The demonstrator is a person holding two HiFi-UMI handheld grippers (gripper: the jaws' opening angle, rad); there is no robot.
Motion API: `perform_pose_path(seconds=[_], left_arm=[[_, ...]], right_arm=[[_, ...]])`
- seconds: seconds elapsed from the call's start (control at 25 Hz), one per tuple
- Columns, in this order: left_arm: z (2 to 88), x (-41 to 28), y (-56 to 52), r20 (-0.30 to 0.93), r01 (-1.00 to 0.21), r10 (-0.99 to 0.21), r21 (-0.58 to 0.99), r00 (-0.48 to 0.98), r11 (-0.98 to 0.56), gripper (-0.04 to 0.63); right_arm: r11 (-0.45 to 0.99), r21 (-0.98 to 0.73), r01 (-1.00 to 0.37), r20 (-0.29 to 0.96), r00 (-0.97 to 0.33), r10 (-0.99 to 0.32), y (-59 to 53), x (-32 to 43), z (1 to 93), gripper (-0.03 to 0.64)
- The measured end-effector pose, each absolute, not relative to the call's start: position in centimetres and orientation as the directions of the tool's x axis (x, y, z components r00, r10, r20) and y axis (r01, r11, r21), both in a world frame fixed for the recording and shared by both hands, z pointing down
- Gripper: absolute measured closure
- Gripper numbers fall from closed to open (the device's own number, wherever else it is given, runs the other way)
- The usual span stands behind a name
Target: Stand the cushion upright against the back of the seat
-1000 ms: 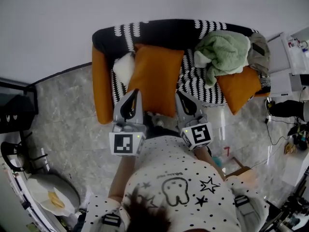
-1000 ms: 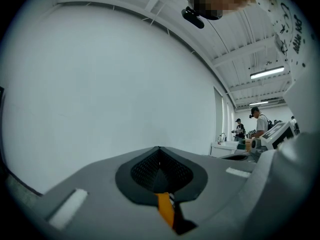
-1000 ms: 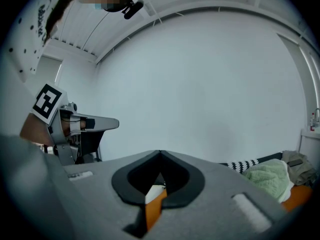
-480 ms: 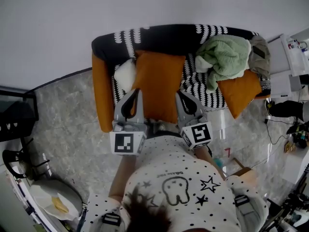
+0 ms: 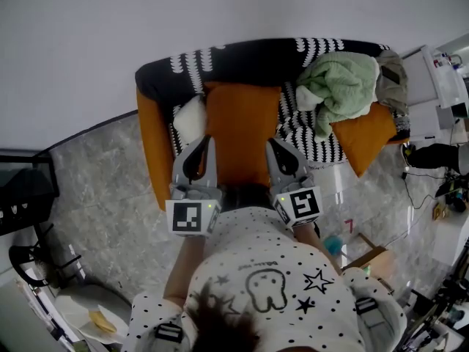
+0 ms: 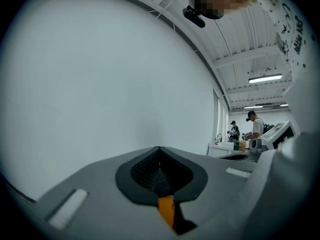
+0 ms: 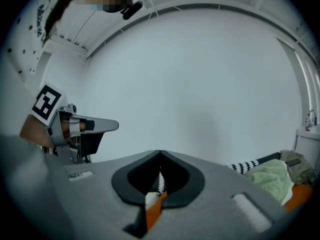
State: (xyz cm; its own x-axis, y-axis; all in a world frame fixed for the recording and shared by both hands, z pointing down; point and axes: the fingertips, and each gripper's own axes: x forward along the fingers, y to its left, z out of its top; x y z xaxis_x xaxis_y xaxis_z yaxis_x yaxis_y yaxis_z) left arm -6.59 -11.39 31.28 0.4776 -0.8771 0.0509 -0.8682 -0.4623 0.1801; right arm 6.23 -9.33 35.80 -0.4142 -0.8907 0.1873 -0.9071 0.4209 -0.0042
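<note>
I am looking down on a pale grey floor (image 5: 95, 174) with a marbled, stone-like pattern, and behind it a plain white wall (image 5: 146, 20). A small sofa (image 5: 293, 130) stands against that wall. Its backrest (image 5: 249, 53) is black with rows of white tooth-shaped marks, the seat has the same black-and-white weave, and the rounded armrest (image 5: 150, 145) on the left of the head view is smooth orange.

The cushion (image 5: 240, 130) is a plump orange rectangle of matte fabric lying in the middle of the seat. Its top edge meets the foot of the backrest and its lower edge is near the front of the seat. From this steep angle I cannot tell how upright it stands.

My left gripper (image 5: 206, 141) is at the cushion's lower left corner and my right gripper (image 5: 274, 144) at its lower right. In each gripper view the grey jaws are closed together with a sliver of orange fabric pinched in the slot.

A soft white pillow (image 5: 189, 116) is wedged just beside the cushion, against the armrest. A crumpled, fluffy green blanket (image 5: 341, 83) is heaped on the other end of the sofa, above a second orange cushion (image 5: 363, 141) that lies tilted there.
</note>
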Motion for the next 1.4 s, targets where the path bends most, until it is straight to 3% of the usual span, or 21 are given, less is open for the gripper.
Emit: perform_pose_path(seconds=[0.56,1.4], left_arm=[[30.8,-6.5,-13.3,0.048,-0.87,-0.882,0.199,0.468,-0.451,0.598],[30.7,-5.2,-15.0,0.076,-0.967,-0.975,0.166,0.208,-0.194,0.598]], right_arm=[[0.455,0.001,-0.891,0.211,-0.445,-0.871,-11.2,5.9,35.6,0.62],[0.665,-0.077,-0.743,0.229,-0.663,-0.713,-16.4,7.4,37.4,0.62]])
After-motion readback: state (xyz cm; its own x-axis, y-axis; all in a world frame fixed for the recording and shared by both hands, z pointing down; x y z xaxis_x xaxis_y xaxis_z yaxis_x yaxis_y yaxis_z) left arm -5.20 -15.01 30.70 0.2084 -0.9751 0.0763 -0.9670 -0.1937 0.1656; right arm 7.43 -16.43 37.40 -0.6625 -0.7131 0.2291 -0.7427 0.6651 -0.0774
